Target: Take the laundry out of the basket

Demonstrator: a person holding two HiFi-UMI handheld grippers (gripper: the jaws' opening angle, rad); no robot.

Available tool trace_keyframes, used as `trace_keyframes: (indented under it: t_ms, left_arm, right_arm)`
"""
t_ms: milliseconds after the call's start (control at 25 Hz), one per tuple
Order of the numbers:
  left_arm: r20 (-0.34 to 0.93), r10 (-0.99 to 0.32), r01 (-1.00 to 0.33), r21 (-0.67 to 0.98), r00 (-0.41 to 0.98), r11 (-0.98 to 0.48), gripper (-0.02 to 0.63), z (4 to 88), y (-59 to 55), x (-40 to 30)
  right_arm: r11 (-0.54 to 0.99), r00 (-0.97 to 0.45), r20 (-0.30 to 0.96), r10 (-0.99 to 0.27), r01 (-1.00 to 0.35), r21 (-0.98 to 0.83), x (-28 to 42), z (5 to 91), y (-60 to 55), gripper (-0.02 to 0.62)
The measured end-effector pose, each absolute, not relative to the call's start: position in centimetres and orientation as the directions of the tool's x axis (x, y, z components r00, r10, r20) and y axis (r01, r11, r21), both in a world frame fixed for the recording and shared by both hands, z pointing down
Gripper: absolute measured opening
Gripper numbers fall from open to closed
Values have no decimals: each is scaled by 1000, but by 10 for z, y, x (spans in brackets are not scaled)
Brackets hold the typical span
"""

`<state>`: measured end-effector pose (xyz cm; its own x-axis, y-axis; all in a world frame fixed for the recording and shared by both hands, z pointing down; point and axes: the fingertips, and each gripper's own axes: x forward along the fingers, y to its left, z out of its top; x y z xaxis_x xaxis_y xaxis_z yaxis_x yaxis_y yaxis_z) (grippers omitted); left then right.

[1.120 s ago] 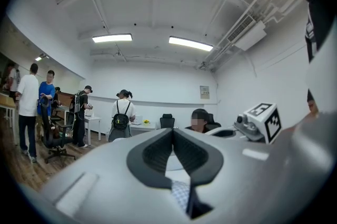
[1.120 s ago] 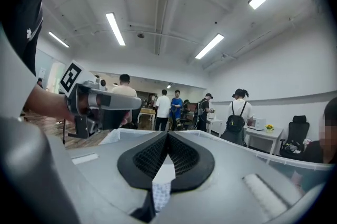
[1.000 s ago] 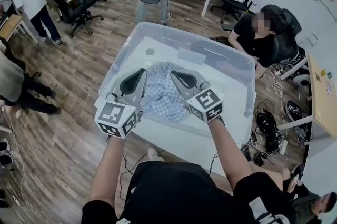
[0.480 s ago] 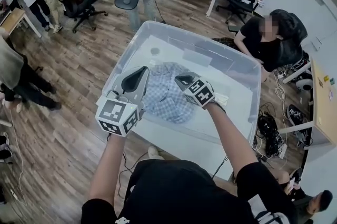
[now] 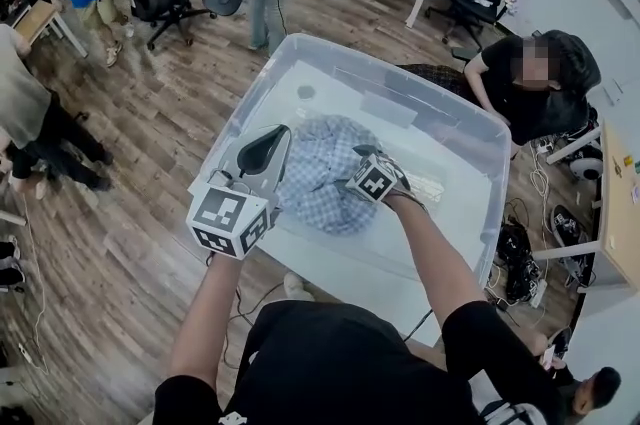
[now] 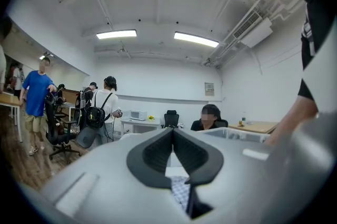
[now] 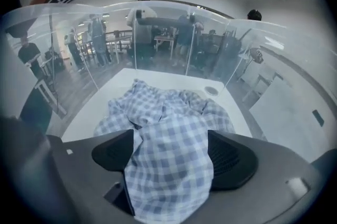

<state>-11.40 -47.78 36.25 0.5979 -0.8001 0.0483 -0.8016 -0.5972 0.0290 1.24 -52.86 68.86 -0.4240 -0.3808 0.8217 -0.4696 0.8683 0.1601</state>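
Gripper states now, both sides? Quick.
Left gripper: closed, nothing held.
Right gripper: jaws opening, blue-and-white checked cloth between them, not clamped.

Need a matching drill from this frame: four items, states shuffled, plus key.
Items:
1. checked shirt
2. clear bin
3. left gripper
4. right gripper

States:
A. jaws together
B. crumpled on the bin floor
C. jaws apart, checked cloth between them
D. standing on the white table

Pairs: 1-B, 2-D, 3-A, 4-C.
Note: the right gripper's jaws are opening at this moment.
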Motion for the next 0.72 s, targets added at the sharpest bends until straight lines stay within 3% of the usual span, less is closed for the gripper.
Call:
trace_keyframes:
  t_ms: [200, 320, 720]
  left_arm:
    - [55, -806, -807, 41, 590, -589, 9, 366, -486, -113]
    - [62, -807, -809, 41, 588, -586, 9, 370, -488, -115]
    - [77, -814, -818, 49, 576, -573, 9, 378, -489, -120]
  right_arm:
    - [873, -383, 857, -344, -468, 141, 20, 715, -530, 532]
    - [879, -361, 877, -316, -461, 127, 21, 729, -526, 569]
    - [865, -280, 916, -287, -486, 122, 20, 759, -527, 578]
